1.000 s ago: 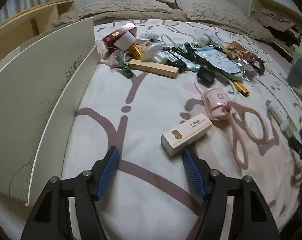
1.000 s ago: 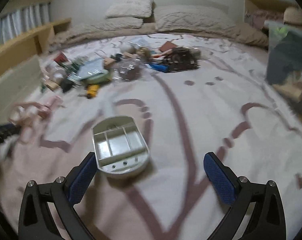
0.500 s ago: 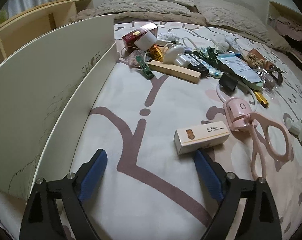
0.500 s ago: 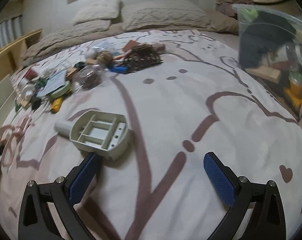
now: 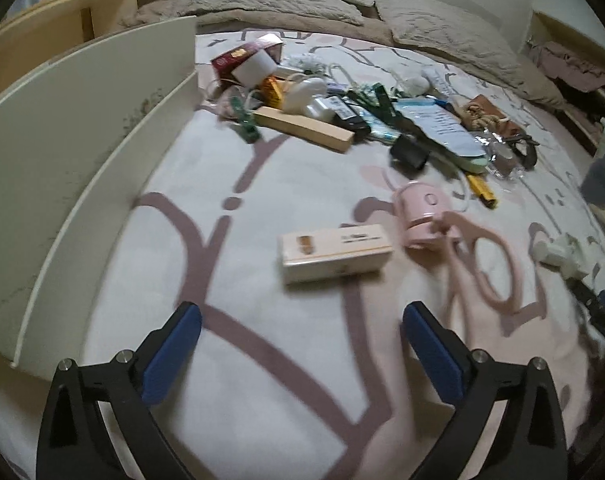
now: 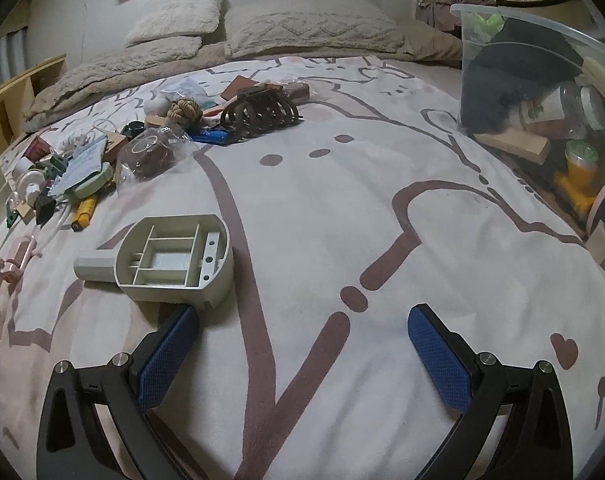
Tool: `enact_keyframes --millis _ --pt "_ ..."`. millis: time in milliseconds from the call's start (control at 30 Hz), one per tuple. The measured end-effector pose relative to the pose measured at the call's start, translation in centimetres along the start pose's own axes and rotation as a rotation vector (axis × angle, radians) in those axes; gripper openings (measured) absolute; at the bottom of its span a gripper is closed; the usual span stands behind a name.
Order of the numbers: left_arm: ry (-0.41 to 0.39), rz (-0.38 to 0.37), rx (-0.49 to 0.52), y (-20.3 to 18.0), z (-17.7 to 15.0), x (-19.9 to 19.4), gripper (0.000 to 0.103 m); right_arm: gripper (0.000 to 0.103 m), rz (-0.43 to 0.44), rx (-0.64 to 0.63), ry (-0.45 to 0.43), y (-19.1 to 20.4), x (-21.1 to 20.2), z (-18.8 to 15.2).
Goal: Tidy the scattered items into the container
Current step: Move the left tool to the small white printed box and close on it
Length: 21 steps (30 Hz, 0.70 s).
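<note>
Left tool: your left tool (image 5: 301, 328) has just been spreading its blue pads and now stands released, with only the bedspread between them.
Cream box: the small cream rectangular carton (image 5: 334, 253) lies flat on the bed just beyond the left pads, apart from both.
Pink device: a pink rounded gadget with a looped strap (image 5: 424, 214) lies right beside the carton.
Heap: the scattered pile of small items (image 5: 342, 108) sits farther up the bed, near the white upright board (image 5: 74, 148).
Right tool: your right tool (image 6: 302, 332) is released too, holding nothing.
Grey tray: a grey plastic compartment tray with a short handle (image 6: 170, 262) lies just ahead of the right tool's left-hand pad.
Container: the clear plastic bin (image 6: 542, 92), already partly filled, stands at the bed's right edge, well apart from the heap.
</note>
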<state>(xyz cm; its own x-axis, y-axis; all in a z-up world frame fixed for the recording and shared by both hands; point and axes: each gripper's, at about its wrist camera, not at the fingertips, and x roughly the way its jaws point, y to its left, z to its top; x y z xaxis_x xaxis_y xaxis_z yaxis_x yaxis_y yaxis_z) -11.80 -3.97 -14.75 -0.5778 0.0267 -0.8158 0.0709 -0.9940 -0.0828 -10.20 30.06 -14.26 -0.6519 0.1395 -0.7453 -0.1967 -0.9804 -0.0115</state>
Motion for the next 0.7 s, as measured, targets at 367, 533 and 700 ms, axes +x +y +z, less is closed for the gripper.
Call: enact_keyframes --millis 367,533,700 --pt "-0.047 0.053 -0.027 -2.0 1.2 1.8 0.103 0.103 0.004 -0.003 -0.006 0.1 0.0 -0.1" --pt "-0.054 0.052 -0.036 -1.6 1.4 1.9 0.102 0.103 -0.020 -0.024 0.006 0.6 0.1 -0.1" --pt "-0.069 0.039 -0.053 -1.1 1.5 1.7 0.092 0.103 -0.012 -0.019 0.009 0.5 0.1 -0.2"
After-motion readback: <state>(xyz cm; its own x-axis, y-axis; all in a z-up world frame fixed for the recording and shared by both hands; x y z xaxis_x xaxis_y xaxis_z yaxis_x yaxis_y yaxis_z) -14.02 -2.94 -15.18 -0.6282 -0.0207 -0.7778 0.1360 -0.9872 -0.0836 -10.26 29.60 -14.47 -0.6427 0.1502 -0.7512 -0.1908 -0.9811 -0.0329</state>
